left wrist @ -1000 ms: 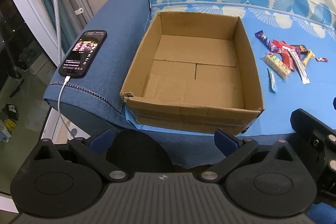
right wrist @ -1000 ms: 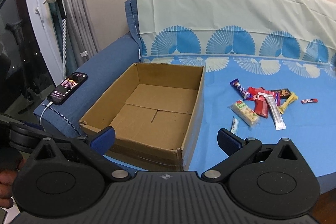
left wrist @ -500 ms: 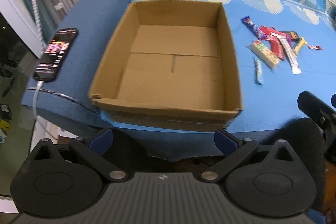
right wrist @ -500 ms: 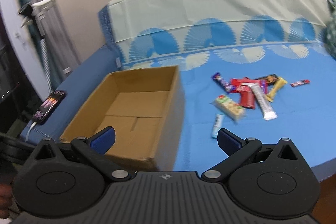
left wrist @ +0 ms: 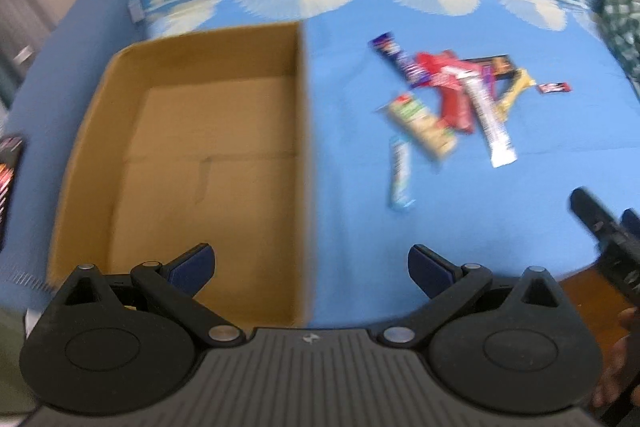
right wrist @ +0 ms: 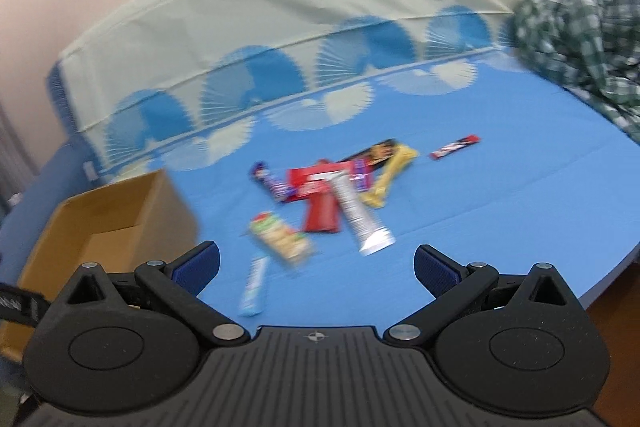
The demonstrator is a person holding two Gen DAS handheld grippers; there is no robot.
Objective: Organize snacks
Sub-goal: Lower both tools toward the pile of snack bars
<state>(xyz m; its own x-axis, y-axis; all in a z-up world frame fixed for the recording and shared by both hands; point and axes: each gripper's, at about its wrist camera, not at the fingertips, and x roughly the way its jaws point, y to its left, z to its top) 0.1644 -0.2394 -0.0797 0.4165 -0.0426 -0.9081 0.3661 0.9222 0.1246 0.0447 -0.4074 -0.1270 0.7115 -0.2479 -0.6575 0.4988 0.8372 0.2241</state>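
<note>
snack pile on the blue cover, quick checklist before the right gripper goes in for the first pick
1. Right gripper open and holding nothing: ok.
2. Left gripper open and holding nothing: ok.
3. Cardboard box has room, nothing seen inside: ok.
4. Nearest pick, the light blue stick pack, lies apart from the pile and is not overlapped: ok.
5. Remaining snacks separated: not ok; the red wrapper and the silver stick overlap.
6. Sharp view for aiming: not ok, both views are motion blurred.
</note>
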